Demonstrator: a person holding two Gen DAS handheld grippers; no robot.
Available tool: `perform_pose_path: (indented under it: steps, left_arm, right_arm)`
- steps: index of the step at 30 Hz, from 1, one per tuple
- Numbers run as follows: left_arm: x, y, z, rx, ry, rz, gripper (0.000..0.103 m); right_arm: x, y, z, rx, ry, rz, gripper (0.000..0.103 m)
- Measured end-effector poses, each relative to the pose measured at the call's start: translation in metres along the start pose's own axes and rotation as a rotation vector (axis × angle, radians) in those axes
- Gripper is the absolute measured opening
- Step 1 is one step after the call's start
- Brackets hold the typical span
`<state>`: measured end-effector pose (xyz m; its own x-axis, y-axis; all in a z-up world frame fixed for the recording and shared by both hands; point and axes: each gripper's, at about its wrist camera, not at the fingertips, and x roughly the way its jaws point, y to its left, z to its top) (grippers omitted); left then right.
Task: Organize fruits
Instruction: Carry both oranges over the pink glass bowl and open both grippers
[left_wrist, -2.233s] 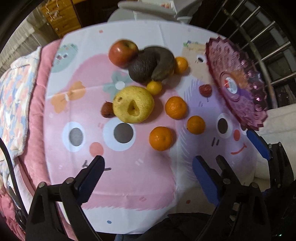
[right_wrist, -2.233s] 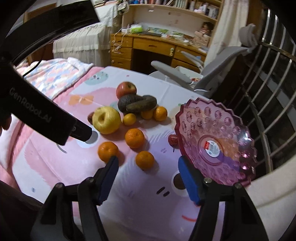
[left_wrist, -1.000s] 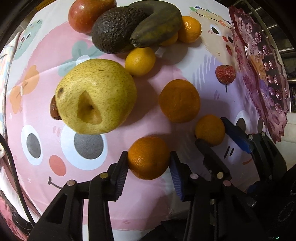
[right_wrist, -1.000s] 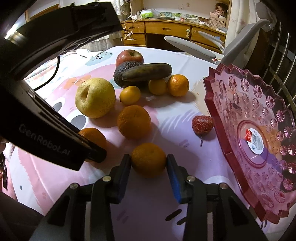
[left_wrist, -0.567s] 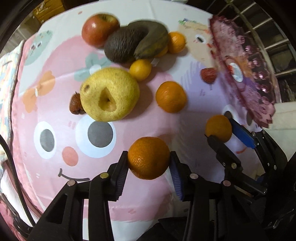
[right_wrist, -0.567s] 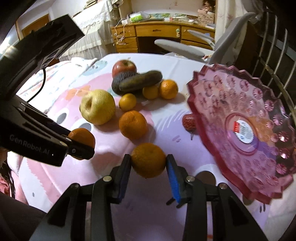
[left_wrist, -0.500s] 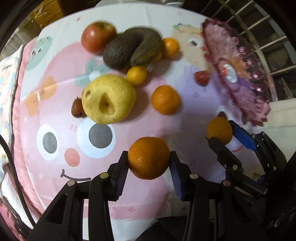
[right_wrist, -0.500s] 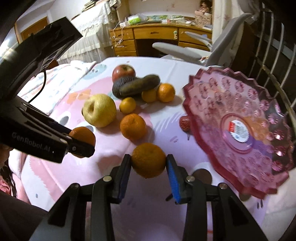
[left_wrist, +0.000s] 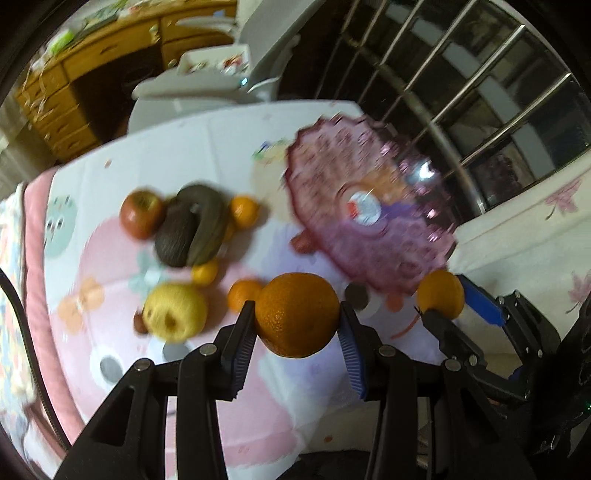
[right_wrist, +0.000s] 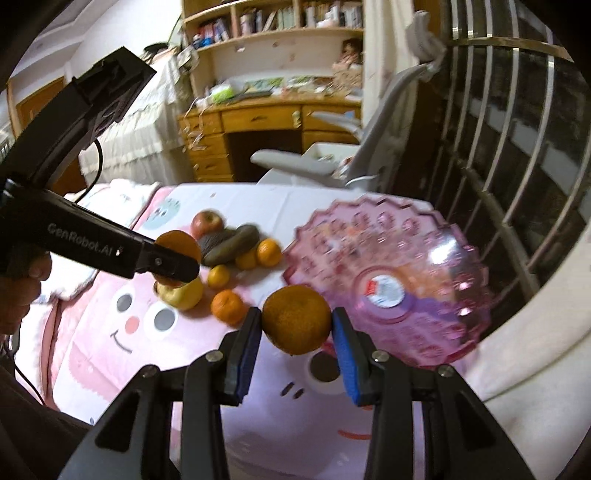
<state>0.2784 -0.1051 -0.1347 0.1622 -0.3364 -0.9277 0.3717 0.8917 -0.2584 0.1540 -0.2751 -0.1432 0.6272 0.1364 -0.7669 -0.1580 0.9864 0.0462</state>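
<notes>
Left gripper (left_wrist: 297, 325) is clamped tight on an orange (left_wrist: 297, 315), both blue pads pressed against its sides, the fruit carried clear of the cloth; and over on the other side the right gripper (right_wrist: 296, 332) has its jaws closed the same way around a second orange (right_wrist: 296, 319), also up in the air. In the left view that second orange sits just at the near rim of the pink glass plate (left_wrist: 373, 184), so the carry-to-the-plate step looks to be in hand, with both fruits lifted and neither set down. The plate stands tilted, leaning up toward the window bars, its centre sticker facing the cameras and nothing in it that I can see. Next move, I reckon, calls for bringing each orange over the dish's low middle and opening the jaws gently there, because a round fruit on a sloped dish could roll straight off. Out on the cartoon-face tablecloth (right_wrist: 122, 354) the rest waits: one more orange (right_wrist: 228, 305), a yellow pear (left_wrist: 174, 316), a small yellow citrus (left_wrist: 205, 272), an avocado (left_wrist: 176, 236) with a dark curved fruit (left_wrist: 209, 225) against it, an apple (left_wrist: 142, 218) and another orange (left_wrist: 243, 211) behind. A small red fruit (left_wrist: 302, 243) lies right at the plate's edge, near the approach path; otherwise the way in looks open.
</notes>
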Motion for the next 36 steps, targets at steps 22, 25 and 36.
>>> perform_pose_path:
  steps: [22,25,36]
  left_arm:
    - [0.111,-0.059,0.079,0.11,0.086,-0.042,0.042]
    - [0.122,-0.061,0.081,0.113,0.107,-0.04,0.042]
    - [0.135,-0.064,0.086,0.103,0.131,-0.045,0.057]
  right_arm:
    - [0.057,-0.085,-0.022,0.248,0.197,-0.114,0.039]
    - [0.063,-0.086,-0.022,0.268,0.21,-0.099,0.039]
    - [0.08,-0.095,-0.02,0.295,0.237,-0.077,0.041]
